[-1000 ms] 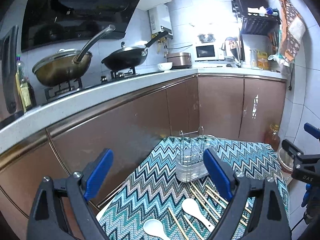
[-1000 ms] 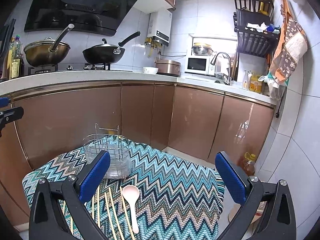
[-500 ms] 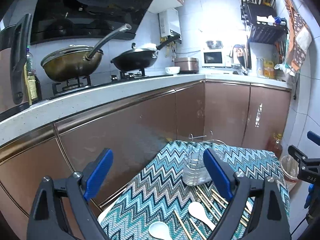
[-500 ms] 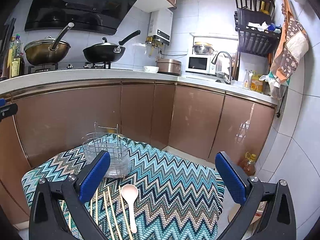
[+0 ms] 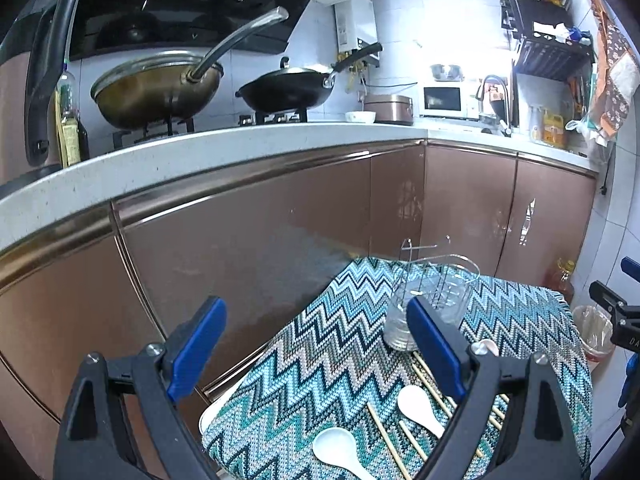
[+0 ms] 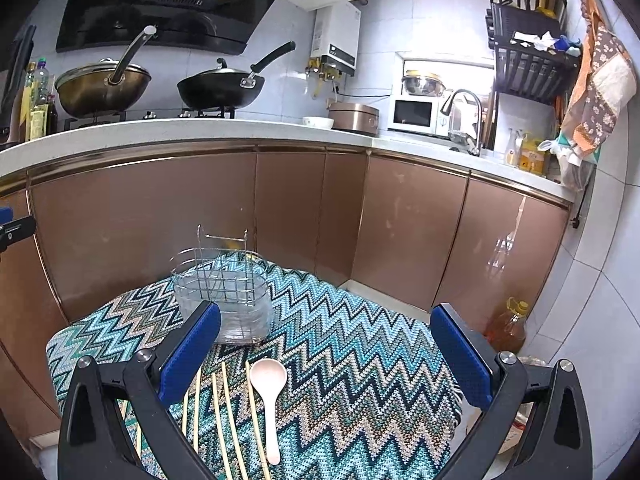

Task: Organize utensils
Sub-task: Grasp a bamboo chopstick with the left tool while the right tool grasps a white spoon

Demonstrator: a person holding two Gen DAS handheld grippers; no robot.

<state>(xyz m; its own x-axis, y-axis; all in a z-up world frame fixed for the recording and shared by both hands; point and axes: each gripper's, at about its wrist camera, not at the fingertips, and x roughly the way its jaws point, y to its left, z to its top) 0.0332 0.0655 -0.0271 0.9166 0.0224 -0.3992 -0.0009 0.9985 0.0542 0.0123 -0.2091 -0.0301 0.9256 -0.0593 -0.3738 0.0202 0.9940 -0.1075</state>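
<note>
Both tongs are being held wide apart, with nothing between the blue pads. The left tongs (image 5: 316,352) are being hovered above the near-left part of the desk (image 5: 256,408), which is draped in a zigzag cloth (image 5: 320,360). The right tongs (image 6: 326,354) are being hovered over the cloth nearer its middle.

Closest below the left tongs, two white spoons are being seen lying flat: one (image 5: 340,450) just under the gap between the pads, the other (image 5: 420,404) beside the right pad. A pink spoon (image 6: 268,388) is lying between the pads of the right tongs, bowl pointing away, handle toward the camera. Bamboo chopsticks (image 6: 228,412) are lying loose in a rough row just left of the pink spoon, some running under the left pad of the right tongs; in the left wrist view they are showing between and beyond the white spoons.

Just beyond the chopsticks' far ends, a wire utensil holder (image 6: 224,292) with a clear plastic base is standing upright on the cloth, empty, ahead of the right tongs' left pad and partly hidden behind the left tongs' right pad.

Farther off, brown cabinet doors (image 6: 408,224) are being seen under a pale counter (image 6: 200,128). On the stove at the back, a lidded wok (image 6: 102,88) and a black wok (image 6: 220,88) are sitting. A microwave (image 6: 416,114) is standing further right.
</note>
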